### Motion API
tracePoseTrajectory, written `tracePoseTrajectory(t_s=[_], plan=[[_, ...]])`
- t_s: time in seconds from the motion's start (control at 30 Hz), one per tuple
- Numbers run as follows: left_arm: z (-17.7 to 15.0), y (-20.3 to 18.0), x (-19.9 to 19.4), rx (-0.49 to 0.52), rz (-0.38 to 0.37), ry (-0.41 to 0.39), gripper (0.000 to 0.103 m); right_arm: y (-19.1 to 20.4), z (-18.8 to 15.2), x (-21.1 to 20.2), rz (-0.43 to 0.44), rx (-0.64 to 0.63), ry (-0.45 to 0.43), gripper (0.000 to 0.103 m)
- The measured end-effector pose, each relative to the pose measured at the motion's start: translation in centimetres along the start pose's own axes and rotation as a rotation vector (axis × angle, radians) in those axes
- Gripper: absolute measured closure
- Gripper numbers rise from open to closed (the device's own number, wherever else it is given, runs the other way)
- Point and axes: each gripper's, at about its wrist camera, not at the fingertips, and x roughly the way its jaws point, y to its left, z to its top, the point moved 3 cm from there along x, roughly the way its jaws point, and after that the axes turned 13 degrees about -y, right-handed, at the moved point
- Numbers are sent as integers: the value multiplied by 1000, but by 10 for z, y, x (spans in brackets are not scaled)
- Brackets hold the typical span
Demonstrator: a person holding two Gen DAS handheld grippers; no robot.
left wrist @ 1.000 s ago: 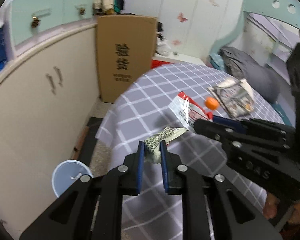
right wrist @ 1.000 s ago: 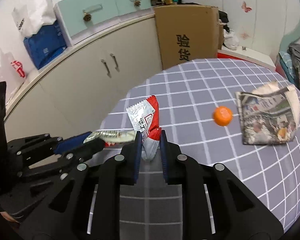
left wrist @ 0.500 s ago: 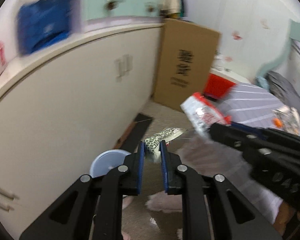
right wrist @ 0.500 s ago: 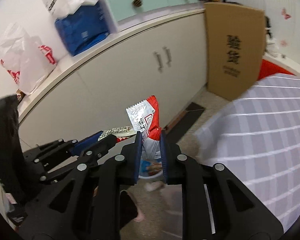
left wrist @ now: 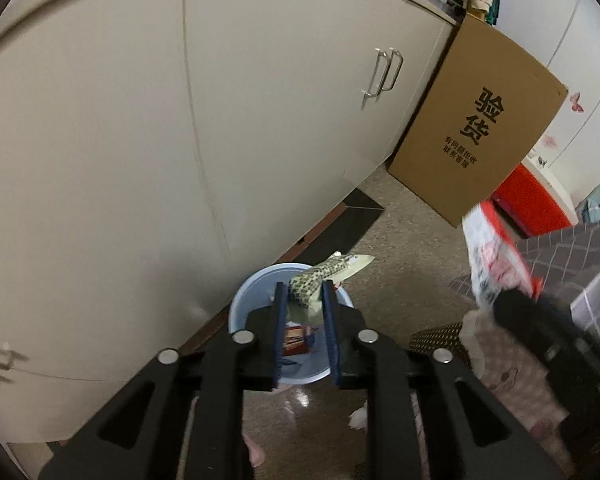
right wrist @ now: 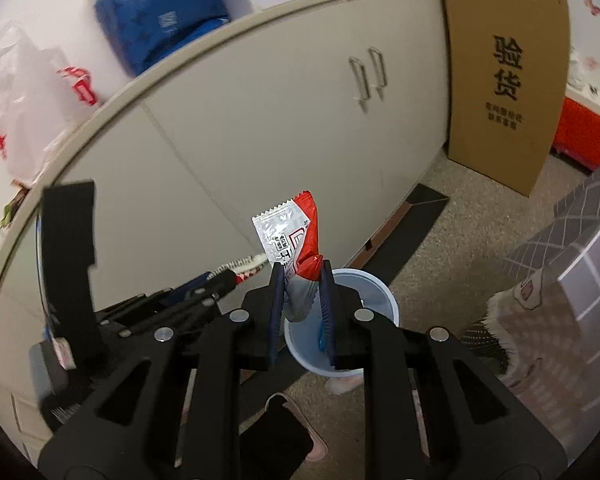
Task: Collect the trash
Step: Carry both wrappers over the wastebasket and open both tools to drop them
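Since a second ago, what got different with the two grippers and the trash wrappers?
Both grippers swung from the checked table to the round pale-blue plastic bin on the floor. The left gripper is opening its jaws, the green-and-white patterned wrapper between them above the bin. The right gripper stays clamped on the red-and-silver foil snack wrapper.

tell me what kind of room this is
Probably a bedroom or living space at home: long cream cupboards, a checked tablecloth, butterfly wall stickers, and a small blue bin on the floor.
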Motion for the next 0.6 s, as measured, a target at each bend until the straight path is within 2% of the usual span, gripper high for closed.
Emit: tracePoseTrajectory(t_s=[0.03,0.07,0.1,0.27,0.6], plan=[[1,2,8,-16,3,12,53,-6,-2,5,-10,15,-4,85],[0,1,13,-22,12,17,43,-10,-5,9,-17,28,-2,85],[0,2,17,-23,20,20,39,-14,-7,13,-22,38,5,85],[-9,7,33,-42,29,42,39,-27,-21,30,-39,56,44,85],[-13,11,27,-50,15,22,39,-24,-28,40,-43,50,63,85]])
